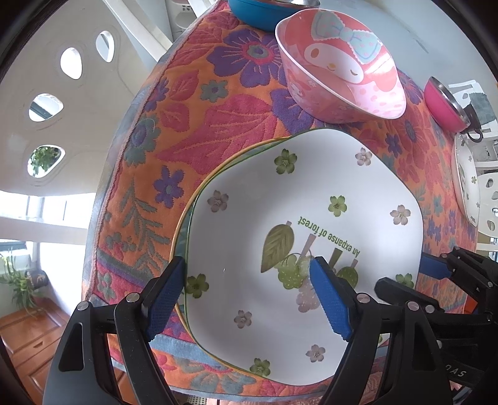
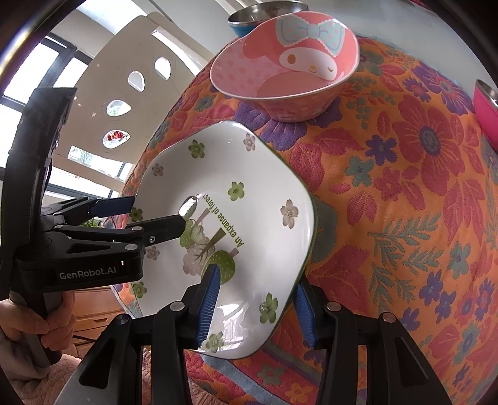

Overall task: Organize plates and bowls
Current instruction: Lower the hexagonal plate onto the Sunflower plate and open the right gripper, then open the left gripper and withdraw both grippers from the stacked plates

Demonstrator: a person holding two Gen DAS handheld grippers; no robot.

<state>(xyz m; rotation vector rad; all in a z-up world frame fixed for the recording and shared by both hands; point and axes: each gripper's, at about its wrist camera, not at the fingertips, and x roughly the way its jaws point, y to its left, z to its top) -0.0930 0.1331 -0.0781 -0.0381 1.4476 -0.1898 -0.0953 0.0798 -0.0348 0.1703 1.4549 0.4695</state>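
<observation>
A white square plate (image 1: 311,193) (image 2: 249,187), printed with flowers and green lettering, lies on the floral tablecloth (image 1: 218,118). A yellow-green edge shows under its left side. My left gripper (image 1: 246,264) (image 2: 158,212) is open and straddles the plate's left rim, one finger outside and one over the middle. My right gripper (image 2: 256,277) (image 1: 401,272) is shut on the plate's near right rim, one pad inside and the other behind the rim. Beyond the plate stands a pink cartoon bowl (image 1: 342,68) (image 2: 286,68).
At the table's far edge sits a blue bowl (image 1: 258,12) (image 2: 246,21) with a steel lining. A magenta bowl (image 1: 442,102) (image 2: 485,109) and another white plate (image 1: 467,180) are at the right. A white chair back (image 2: 124,93) stands left. A hand (image 2: 37,324) holds the left gripper.
</observation>
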